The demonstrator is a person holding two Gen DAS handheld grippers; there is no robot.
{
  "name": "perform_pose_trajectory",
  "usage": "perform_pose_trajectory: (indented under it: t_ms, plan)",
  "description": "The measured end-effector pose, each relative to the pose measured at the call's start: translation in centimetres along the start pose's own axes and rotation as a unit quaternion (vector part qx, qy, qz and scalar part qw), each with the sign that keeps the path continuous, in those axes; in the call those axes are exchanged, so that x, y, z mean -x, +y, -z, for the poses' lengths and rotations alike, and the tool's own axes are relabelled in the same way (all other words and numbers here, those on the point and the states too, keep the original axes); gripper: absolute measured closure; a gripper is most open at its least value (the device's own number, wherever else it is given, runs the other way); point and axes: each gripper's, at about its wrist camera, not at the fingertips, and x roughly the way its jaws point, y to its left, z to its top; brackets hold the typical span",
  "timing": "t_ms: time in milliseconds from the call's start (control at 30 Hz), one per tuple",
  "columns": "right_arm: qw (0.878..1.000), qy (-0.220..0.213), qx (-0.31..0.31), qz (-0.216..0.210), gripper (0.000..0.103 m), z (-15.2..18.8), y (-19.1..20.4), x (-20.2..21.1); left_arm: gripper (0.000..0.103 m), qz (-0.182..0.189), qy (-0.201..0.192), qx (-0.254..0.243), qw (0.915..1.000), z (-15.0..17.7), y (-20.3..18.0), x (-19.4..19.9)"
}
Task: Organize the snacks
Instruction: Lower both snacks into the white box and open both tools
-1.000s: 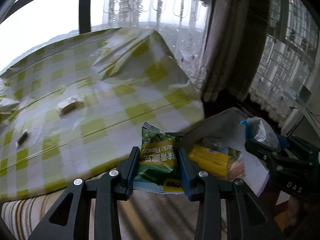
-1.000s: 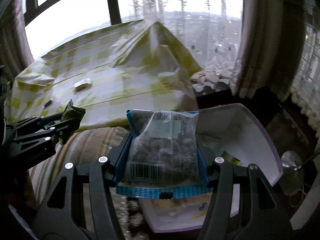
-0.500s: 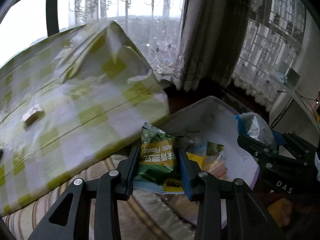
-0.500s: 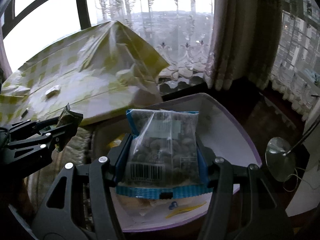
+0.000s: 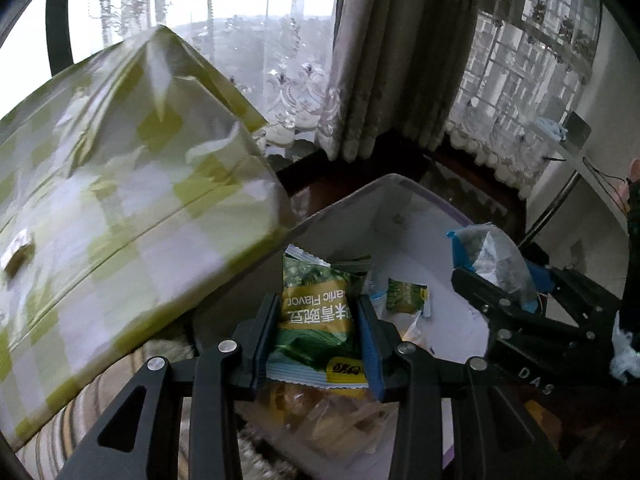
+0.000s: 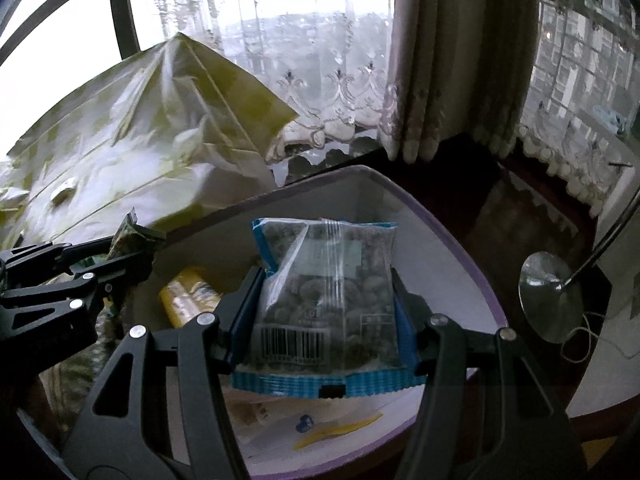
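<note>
My left gripper [image 5: 316,320] is shut on a green and yellow snack packet [image 5: 316,312] and holds it above the near left side of a white bin with a purple rim [image 5: 404,208]. My right gripper [image 6: 326,300] is shut on a clear snack bag with blue edges [image 6: 328,296] and holds it over the same bin [image 6: 440,224]. Each gripper shows in the other's view: the right one [image 5: 496,276] at the right, the left one [image 6: 132,248] at the left. Several snack packets lie in the bin, among them a green one [image 5: 406,296] and a yellow one [image 6: 188,300].
A table with a green and white checked cloth [image 5: 120,200] stands to the left of the bin, with a small wrapped item [image 5: 16,250] on it. Curtains [image 5: 400,60] and a window are behind. A lamp base [image 6: 554,296] stands on the floor at the right.
Both grippers have swung right with their packets, away from the table and over the white bin. Both stayed shut.
</note>
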Motion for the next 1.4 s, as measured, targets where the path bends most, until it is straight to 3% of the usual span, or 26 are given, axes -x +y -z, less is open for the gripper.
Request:
perform_pose_trajectory:
  t_ms: [533,1100,1133,1200,1233,1400]
  plan:
    - [0.999,0.039,-0.030,0.020,0.041,-0.8,-3.3,-4.7,0.064,0.017,0.049,-0.013,0.9986,-3.0,-2.9,-7.0]
    - [0.993,0.068,-0.028,0.088,0.038,-0.5,-5.3,-6.5,0.063,0.061,0.061,-0.042,0.9954,-5.7,-5.4,-11.3]
    - [0.993,0.069,-0.029,0.091,0.036,-0.6,-5.5,-6.6,0.061,0.064,0.061,-0.043,0.9952,-5.8,-5.6,-11.4]
    - [0.992,0.071,-0.029,0.096,0.028,-0.7,-5.7,-6.6,0.044,0.064,0.058,-0.046,0.9952,-5.8,-5.6,-11.4]
    - [0.992,0.070,-0.029,0.098,0.028,-0.8,-5.7,-6.7,0.040,0.063,0.055,-0.046,0.9954,-5.8,-5.7,-11.4]
    - [0.992,0.069,-0.029,0.099,0.027,-0.9,-5.7,-6.4,0.038,0.064,0.045,-0.038,0.9962,-5.8,-5.2,-10.7]
